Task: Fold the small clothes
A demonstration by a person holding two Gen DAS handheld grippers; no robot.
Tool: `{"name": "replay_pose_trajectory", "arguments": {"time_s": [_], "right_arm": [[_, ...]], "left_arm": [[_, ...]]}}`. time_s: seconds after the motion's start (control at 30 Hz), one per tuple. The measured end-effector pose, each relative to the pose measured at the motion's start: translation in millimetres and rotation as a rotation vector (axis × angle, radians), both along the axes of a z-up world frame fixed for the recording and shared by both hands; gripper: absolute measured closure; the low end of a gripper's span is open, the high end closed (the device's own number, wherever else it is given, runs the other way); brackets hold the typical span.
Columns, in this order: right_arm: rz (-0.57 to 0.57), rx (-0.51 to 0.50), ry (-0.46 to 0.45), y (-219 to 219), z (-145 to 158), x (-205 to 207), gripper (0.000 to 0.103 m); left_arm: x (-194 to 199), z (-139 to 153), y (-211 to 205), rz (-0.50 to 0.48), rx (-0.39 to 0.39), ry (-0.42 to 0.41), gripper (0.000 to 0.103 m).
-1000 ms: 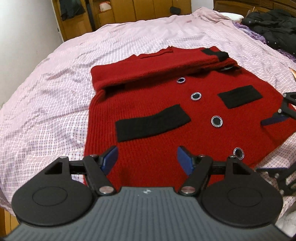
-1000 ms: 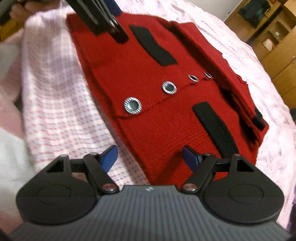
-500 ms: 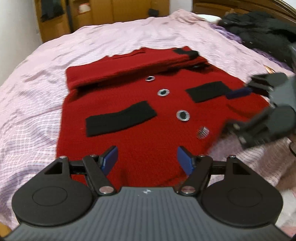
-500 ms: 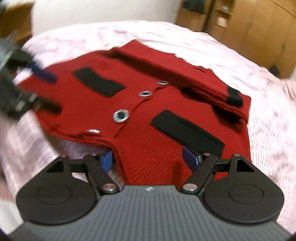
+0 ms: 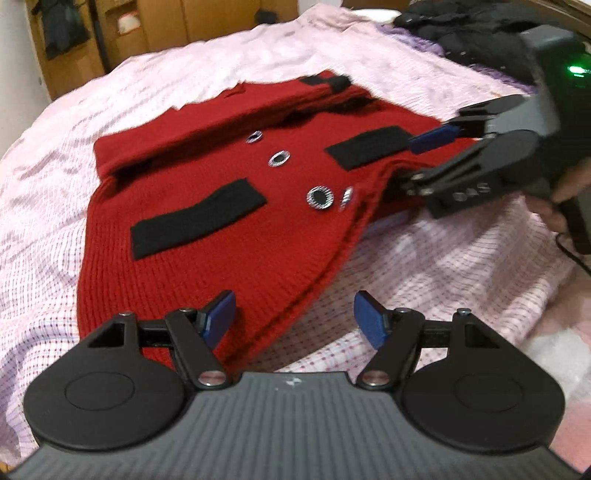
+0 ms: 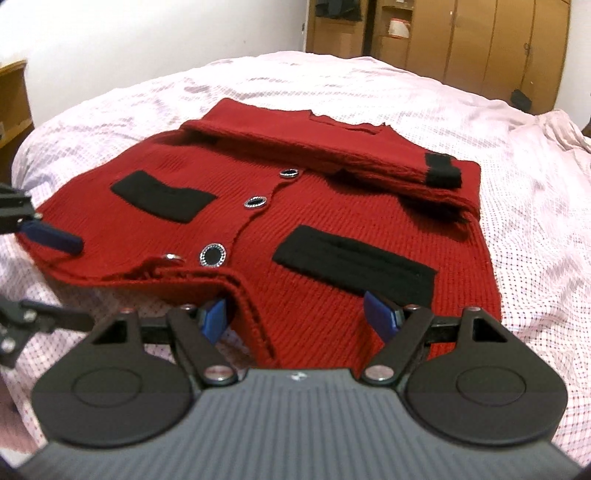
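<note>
Left gripper [image 5: 293,319]: its two blue fingers are wide apart. The bottom corner of the red sweater's hem lies between them, close to the finger at 9 o'clock. Nothing is pinched.

Right gripper [image 6: 301,317]: its blue fingers are wide apart too. The sweater's bottom edge sits right between them and is lifted a little off the bed. The finger at 9 o'clock touches or almost touches the rolled hem; I cannot tell which.

Right gripper seen from the left camera [image 5: 428,158]: it comes in from 3 o'clock. One blue finger is above the sweater's edge and one black arm is below it. A hand [image 5: 554,206] holds its handle.

Left gripper seen from the right camera [image 6: 44,273]: it comes in from 9 o'clock, one blue finger over the sweater's corner and one arm under it.

Red sweater [image 6: 295,236]: it lies in the middle of the bed. Its sleeves are folded across the top. It has two black pocket strips [image 6: 354,264] and a row of round silver buttons [image 6: 212,254].

Bed sheet [image 6: 535,229]: pink with tiny checks, under the sweater.

Black coat [image 5: 465,29]: at 1 o'clock in the left camera, far from the sweater.

Wooden cupboards [image 6: 480,44]: at 12 o'clock, past the bed.
</note>
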State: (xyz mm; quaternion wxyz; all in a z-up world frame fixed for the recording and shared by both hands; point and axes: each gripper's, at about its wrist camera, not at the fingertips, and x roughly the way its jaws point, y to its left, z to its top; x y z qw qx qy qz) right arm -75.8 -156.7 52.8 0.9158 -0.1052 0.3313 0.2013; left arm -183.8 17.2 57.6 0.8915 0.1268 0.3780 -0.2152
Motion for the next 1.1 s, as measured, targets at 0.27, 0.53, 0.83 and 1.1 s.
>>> {"name": "replay_pose_trajectory", "arguments": {"time_s": [0.27,0.53,0.83,1.1], "right_arm": [[-0.009,0.025,-0.009,-3,4,-5,0.025],[-0.053,-0.067,0.002,-17,-2,-15,0.025],[-0.101,-0.071,0.016,-30,-11,-26,0.026],[-0.073,-0.024,-0.044,-25,-3,-33,0.083]], "left_arm": [[9,-11,-7,0.007,0.155,-0.053,0.027],[32,-24,15,0.196,0.259,-0.11,0.027],[36,-26,16,0.219,0.234,-0.15,0.042],[32,-10,15,0.224,0.126,-0.156,0.084]]}}
